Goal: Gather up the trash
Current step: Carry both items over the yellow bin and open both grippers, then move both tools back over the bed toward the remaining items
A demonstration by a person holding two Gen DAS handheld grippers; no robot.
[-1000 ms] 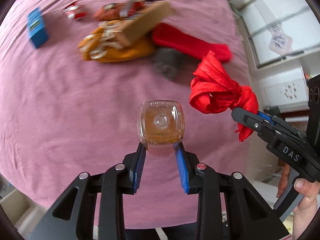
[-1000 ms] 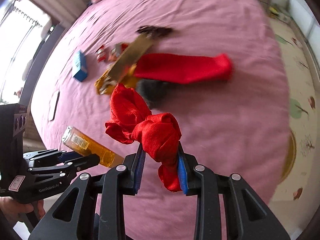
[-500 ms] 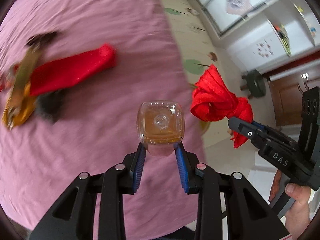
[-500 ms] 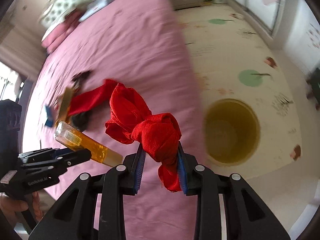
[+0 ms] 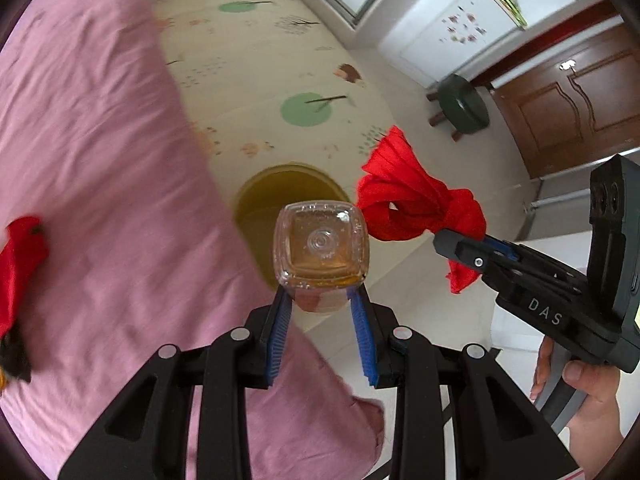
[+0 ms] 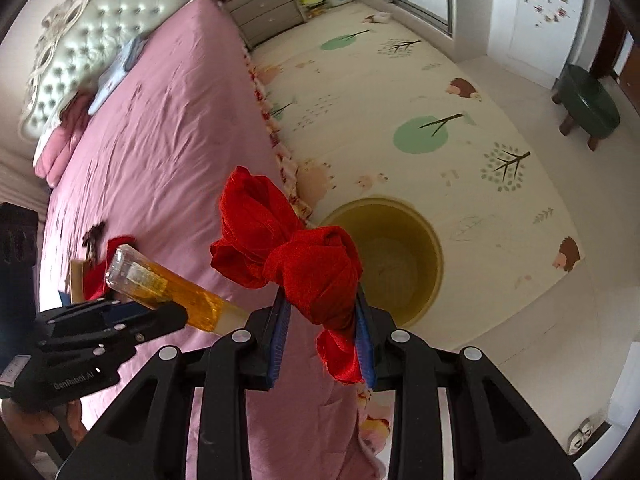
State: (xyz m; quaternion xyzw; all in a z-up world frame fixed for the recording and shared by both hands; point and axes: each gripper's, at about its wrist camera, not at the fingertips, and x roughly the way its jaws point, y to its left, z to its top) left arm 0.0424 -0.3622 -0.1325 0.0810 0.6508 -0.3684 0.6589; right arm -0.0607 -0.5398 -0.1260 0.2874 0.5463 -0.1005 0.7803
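My left gripper (image 5: 320,300) is shut on a clear bottle of amber liquid (image 5: 320,246), seen bottom-on in the left wrist view and from the side (image 6: 168,286) in the right wrist view. My right gripper (image 6: 322,320) is shut on a knotted red cloth (image 6: 296,256), which also shows at the right of the left wrist view (image 5: 412,204). A yellow round bin (image 6: 424,240) stands on the floor by the bed edge, just beyond both held things; the bottle hides part of the bin (image 5: 256,204) in the left wrist view.
The pink bed (image 6: 160,152) fills the left, with a red cloth item (image 5: 20,256) and other items at its far left. A patterned play mat (image 6: 400,92), green stool (image 6: 588,100), drawers (image 6: 264,12), wooden door (image 5: 568,108).
Both grippers swung together away from the litter on the bed towards the bed's edge. The floor and the yellow bin have come into view beneath them. Both grips are unchanged.
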